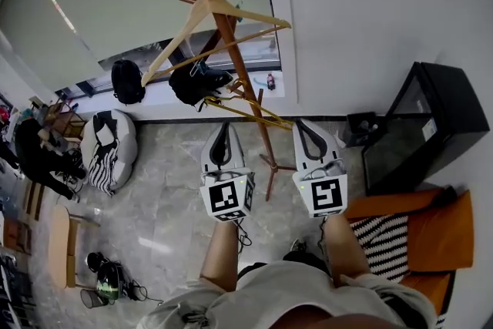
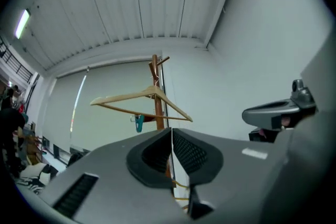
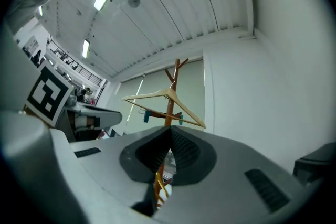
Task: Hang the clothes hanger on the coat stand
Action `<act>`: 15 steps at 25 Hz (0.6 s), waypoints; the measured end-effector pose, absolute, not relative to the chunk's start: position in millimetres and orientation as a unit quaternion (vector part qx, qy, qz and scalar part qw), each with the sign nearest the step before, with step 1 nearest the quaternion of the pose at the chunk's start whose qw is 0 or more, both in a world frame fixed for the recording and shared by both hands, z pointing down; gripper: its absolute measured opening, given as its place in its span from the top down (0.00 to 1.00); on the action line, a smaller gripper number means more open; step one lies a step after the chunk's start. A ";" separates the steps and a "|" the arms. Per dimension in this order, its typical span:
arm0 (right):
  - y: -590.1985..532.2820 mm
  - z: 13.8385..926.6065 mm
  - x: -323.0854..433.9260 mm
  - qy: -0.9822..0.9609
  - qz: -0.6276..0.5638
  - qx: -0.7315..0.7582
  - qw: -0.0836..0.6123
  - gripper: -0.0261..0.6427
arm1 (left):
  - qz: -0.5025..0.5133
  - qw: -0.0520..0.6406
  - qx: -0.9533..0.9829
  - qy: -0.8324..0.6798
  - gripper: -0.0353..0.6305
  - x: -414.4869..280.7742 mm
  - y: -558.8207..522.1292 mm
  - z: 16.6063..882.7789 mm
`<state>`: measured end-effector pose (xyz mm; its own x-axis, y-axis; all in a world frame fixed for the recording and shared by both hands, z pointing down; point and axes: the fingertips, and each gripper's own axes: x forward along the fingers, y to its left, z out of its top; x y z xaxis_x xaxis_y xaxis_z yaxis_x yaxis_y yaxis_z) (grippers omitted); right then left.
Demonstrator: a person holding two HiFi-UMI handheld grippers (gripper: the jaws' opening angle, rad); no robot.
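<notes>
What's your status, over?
Left tongs shut, empty. Right tongs shut, empty. Hanger hooked on upper peg of coat stand. Nothing in the way.

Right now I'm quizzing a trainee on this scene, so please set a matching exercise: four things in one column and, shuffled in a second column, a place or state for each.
1. wooden hanger
2. left gripper
3. orange armchair
4. bag

A. jaws shut, nothing between them
B. hung on the coat stand
C. black, left of the stand in the head view
D. at the person's right, holding a striped cushion

Pairs: 1-B, 2-A, 3-D, 4-C.
</notes>
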<state>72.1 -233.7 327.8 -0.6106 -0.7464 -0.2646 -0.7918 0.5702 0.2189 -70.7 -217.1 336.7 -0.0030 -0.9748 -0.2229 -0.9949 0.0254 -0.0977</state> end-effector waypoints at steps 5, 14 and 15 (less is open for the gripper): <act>-196.0 340.1 42.0 0.896 0.138 -0.418 0.064 0.95 | 0.032 0.071 -0.717 0.692 0.93 -64.3 -180.9 373.7; -110.7 340.9 -5.7 0.889 0.148 -0.431 0.049 0.95 | 0.035 0.048 -0.735 0.676 0.93 -100.4 -91.1 396.4; -98.0 345.9 -6.0 0.888 0.144 -0.435 0.045 0.95 | 0.031 0.049 -0.737 0.673 0.93 -101.9 -78.8 401.7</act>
<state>-6.0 -98.0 345.9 -0.6177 -0.7594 -0.2044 -0.7851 0.5804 0.2160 -101.9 -78.8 401.7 0.0926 -0.9893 -0.1125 -0.9955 -0.0897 -0.0309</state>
